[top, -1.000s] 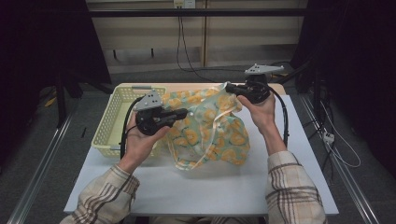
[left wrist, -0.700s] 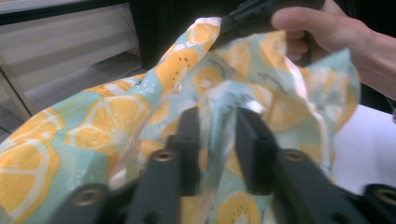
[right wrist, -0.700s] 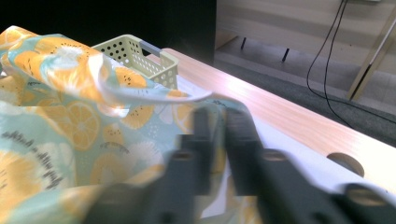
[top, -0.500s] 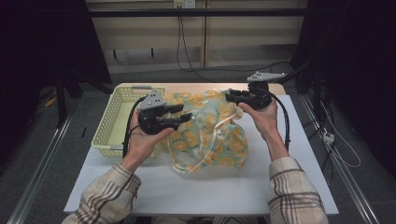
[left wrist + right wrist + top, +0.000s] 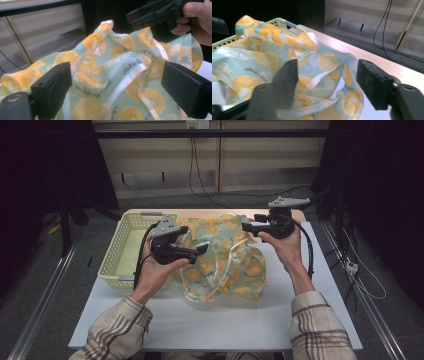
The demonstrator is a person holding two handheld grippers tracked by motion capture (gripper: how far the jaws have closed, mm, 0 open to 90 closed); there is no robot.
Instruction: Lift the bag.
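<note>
A teal cloth bag [image 5: 225, 257] printed with orange slices, with pale ribbon straps, lies crumpled on the white table top [image 5: 210, 320]. My left gripper [image 5: 202, 249] hovers over its left side, jaws wide apart. In the left gripper view the bag [image 5: 112, 65] spreads beyond the left gripper [image 5: 120, 90], with nothing clamped. My right gripper [image 5: 247, 226] is held above the bag's far right corner, also open. In the right gripper view the right gripper [image 5: 329, 85] frames the bag [image 5: 262, 55] and a loose strap [image 5: 312, 107].
A pale yellow plastic basket [image 5: 117, 252] stands at the table's left, touching the bag; its rim [image 5: 279, 23] shows behind the cloth. The wooden table edge [image 5: 367, 57] runs at the back. Cables [image 5: 200, 175] hang behind; the right gripper [image 5: 152, 13] appears far off.
The bag's raised far part has sunk and the cloth now lies lower and flatter. Both hands have shifted only slightly, the right one a little lower.
</note>
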